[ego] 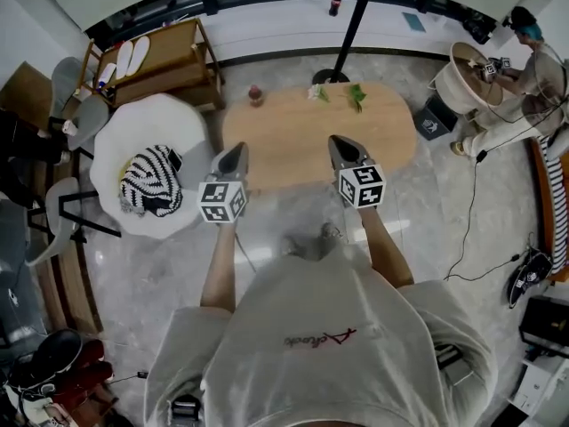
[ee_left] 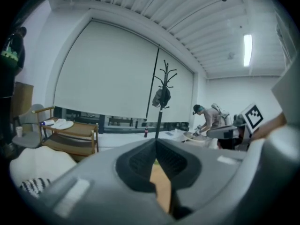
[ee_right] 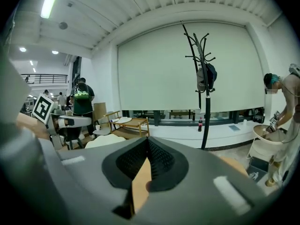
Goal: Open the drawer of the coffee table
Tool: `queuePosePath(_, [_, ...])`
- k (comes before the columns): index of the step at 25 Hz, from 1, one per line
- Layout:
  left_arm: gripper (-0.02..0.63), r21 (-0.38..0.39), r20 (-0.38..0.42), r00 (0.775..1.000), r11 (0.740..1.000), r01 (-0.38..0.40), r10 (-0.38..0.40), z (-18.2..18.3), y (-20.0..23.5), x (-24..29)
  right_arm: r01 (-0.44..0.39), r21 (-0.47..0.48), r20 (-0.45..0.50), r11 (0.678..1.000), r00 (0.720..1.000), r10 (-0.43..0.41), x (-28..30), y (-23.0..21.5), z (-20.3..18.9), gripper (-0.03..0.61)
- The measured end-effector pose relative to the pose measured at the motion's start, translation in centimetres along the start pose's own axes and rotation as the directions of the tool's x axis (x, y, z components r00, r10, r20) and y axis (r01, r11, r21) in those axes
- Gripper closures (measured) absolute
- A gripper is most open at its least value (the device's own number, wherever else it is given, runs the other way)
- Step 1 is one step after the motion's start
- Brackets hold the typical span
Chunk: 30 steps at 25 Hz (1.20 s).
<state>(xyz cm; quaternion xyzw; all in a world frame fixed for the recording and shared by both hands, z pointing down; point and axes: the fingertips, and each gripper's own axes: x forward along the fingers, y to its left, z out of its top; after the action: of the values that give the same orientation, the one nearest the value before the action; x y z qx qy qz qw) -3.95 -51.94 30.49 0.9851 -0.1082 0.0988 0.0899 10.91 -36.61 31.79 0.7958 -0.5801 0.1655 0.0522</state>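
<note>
Head view: a white round pouf (ego: 124,145) sits left of the pale oval wooden coffee table (ego: 293,118). At the table's near edge is the left gripper (ego: 236,149), jaws pressed together, empty. The right gripper (ego: 338,140) beside it is likewise closed on nothing. The drawer can't be made out.

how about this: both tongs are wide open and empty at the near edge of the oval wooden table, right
Not open: the left tongs and right tongs are both shut, tips touching, as each gripper view shows. They are empty, at the near edge of the oval wooden table.
</note>
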Motion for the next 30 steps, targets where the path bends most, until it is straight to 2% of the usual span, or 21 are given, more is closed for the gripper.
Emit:
queuePosePath(14, [0.615,-0.074,-0.110,0.994,0.997,-0.001,-0.007,-7.4,-1.7,-0.7,-0.001,0.045,-0.100,0.999,0.995,0.006,-0.9,-0.3,-6.2,0.572])
queuePosePath(21, [0.615,-0.104,-0.167,0.986,0.994,-0.013,-0.004,-12.0,-4.4,-1.8,0.005,0.094,-0.161,0.996,0.987,0.010,-3.7,-0.8,-11.5,0.572])
queuePosePath(30, [0.615,-0.133,-0.244,0.969,0.988,-0.082,0.047,-19.3,-8.1,-4.3,-0.003,0.155,-0.240,0.988,0.970,0.041,-7.7,-2.3,-20.1,0.572])
